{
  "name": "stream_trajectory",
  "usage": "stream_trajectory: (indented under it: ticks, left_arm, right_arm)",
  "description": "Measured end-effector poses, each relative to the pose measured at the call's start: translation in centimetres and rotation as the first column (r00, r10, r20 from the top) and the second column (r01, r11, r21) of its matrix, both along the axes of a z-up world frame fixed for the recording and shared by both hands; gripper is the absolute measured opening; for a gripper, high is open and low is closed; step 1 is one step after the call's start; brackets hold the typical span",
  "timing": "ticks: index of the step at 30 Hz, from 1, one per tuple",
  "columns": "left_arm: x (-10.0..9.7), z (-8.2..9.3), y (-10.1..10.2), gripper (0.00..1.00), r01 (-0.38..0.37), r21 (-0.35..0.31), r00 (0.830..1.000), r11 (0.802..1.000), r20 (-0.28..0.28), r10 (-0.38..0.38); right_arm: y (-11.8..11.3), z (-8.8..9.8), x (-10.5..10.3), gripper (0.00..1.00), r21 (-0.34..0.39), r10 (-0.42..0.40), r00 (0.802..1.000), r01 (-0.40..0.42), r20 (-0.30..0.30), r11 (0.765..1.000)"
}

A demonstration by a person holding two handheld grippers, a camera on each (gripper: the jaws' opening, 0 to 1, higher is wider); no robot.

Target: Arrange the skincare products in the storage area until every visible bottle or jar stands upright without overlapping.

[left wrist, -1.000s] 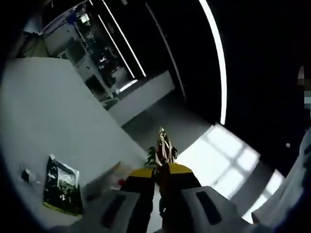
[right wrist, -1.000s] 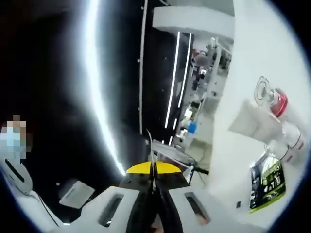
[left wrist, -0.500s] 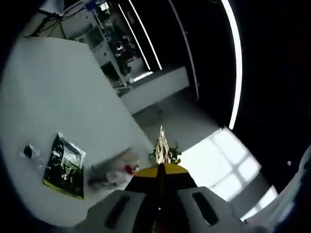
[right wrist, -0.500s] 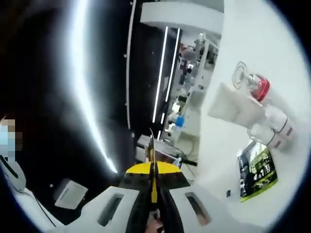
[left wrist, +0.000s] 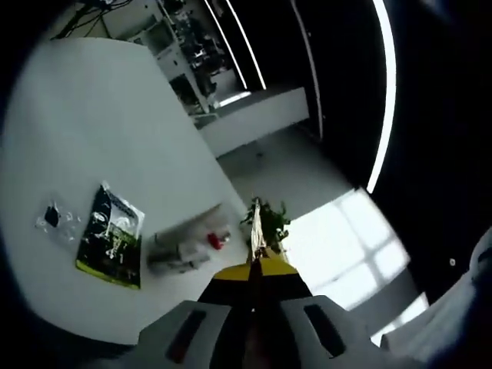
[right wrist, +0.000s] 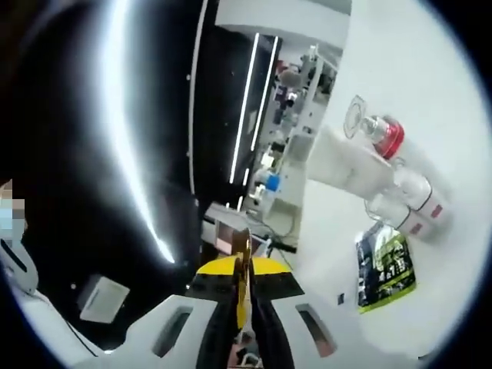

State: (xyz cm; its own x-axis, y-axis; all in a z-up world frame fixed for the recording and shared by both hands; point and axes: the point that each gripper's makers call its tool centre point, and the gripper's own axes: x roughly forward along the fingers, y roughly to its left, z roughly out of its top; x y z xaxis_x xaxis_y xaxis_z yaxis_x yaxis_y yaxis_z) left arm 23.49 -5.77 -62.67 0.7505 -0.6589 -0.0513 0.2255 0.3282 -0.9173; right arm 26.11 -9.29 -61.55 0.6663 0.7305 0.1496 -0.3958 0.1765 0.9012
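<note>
My left gripper (left wrist: 254, 265) is shut with nothing in it, held off the edge of a white table (left wrist: 92, 131). On that table lie a few clear bottles (left wrist: 178, 252) on their sides, one with a red cap (left wrist: 217, 240). They are blurred and sit to the left of my jaws. My right gripper (right wrist: 243, 269) is shut and empty too, well left of the same table (right wrist: 430, 77). There I see a red-capped jar (right wrist: 383, 138), a white box (right wrist: 344, 163) and two clear bottles (right wrist: 411, 207) lying down.
A green and black sachet (left wrist: 111, 246) (right wrist: 386, 260) lies flat near the bottles. A small clear packet (left wrist: 54, 219) lies further left. A potted plant (left wrist: 267, 221) stands on the floor beyond the left jaws. Dark room, light strips and shelving fill the background.
Both views have swung as the hands moved, bringing more of the table and its items into view. The items themselves have not moved. Both grippers stay shut.
</note>
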Motion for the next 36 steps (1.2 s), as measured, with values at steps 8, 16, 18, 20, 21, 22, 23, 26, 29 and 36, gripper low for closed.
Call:
stream_trajectory:
  ticks: [8, 16, 18, 20, 21, 22, 23, 26, 29, 36]
  left_arm:
    - [-2.2, -0.2, -1.6, 0.00, 0.177, 0.024, 0.984, 0.984, -0.007, -0.177]
    - [-3.5, -0.5, -2.2, 0.00, 0.327, 0.130, 0.945, 0.936, -0.019, -0.327]
    - [-3.7, -0.5, -2.4, 0.00, 0.367, 0.173, 0.929, 0.914, -0.024, -0.368]
    - [-3.9, -0.6, -2.6, 0.00, 0.406, 0.194, 0.913, 0.893, -0.044, -0.406]
    - [-3.9, -0.7, -2.5, 0.00, 0.412, 0.208, 0.910, 0.887, -0.048, -0.412]
    - [-3.7, -0.6, -2.5, 0.00, 0.416, 0.214, 0.908, 0.884, -0.049, -0.415]
    - [-3.7, -0.6, -2.5, 0.00, 0.427, 0.212, 0.903, 0.879, -0.055, -0.426]
    - [-3.6, -0.7, -2.4, 0.00, 0.453, 0.224, 0.890, 0.863, -0.066, -0.450]
    - [-3.7, -1.0, -2.3, 0.00, 0.479, 0.218, 0.877, 0.850, -0.085, -0.473]
    - [-3.5, -1.2, -2.1, 0.00, 0.510, 0.179, 0.860, 0.841, -0.132, -0.494]
  right_arm:
    - [-1.3, 0.7, -1.6, 0.03, -0.085, 0.168, 0.980, -0.159, 0.110, 0.984]
    - [-0.9, 0.2, -3.5, 0.04, -0.230, 0.408, 0.902, -0.371, 0.141, 0.900]
    - [-0.6, 0.0, -3.8, 0.04, -0.263, 0.470, 0.873, -0.427, 0.129, 0.865]
    - [-0.4, -0.2, -4.3, 0.04, -0.280, 0.512, 0.852, -0.467, 0.114, 0.839]
    - [-0.4, -0.2, -4.1, 0.04, -0.287, 0.516, 0.848, -0.468, 0.119, 0.836]
    - [-0.4, -0.3, -4.1, 0.04, -0.293, 0.523, 0.844, -0.474, 0.118, 0.831]
    - [-0.3, -0.3, -4.2, 0.03, -0.297, 0.529, 0.840, -0.478, 0.120, 0.827]
    - [-0.3, -0.3, -4.5, 0.02, -0.293, 0.552, 0.826, -0.502, 0.119, 0.814]
    - [-0.3, -0.3, -4.8, 0.01, -0.280, 0.569, 0.816, -0.525, 0.103, 0.804]
    - [-0.2, -0.8, -4.5, 0.01, -0.222, 0.553, 0.833, -0.538, 0.010, 0.813]
